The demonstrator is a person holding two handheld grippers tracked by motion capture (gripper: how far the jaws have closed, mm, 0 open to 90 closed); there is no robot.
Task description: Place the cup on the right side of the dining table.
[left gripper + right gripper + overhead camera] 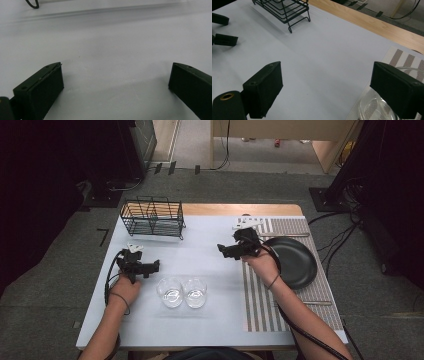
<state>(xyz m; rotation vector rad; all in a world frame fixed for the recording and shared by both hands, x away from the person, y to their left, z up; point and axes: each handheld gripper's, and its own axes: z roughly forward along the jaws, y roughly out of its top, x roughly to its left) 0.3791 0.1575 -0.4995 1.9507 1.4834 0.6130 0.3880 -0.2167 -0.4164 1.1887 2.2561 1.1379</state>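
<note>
While both grippers hover over the worktop (210, 325), we've got left gripper (116, 82) and right gripper (325, 92) fingers spread apart, holding nothing.

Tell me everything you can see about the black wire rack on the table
The wire rack is a black, open basket of thin metal rods, with a fine mesh floor and upright dividers inside. It stands upright on looped wire feet at the far left of the light table, close to the wooden back edge. It looks empty, though its inside is partly hidden. Nothing touches it but the table; both grippers are well away from it.
</note>
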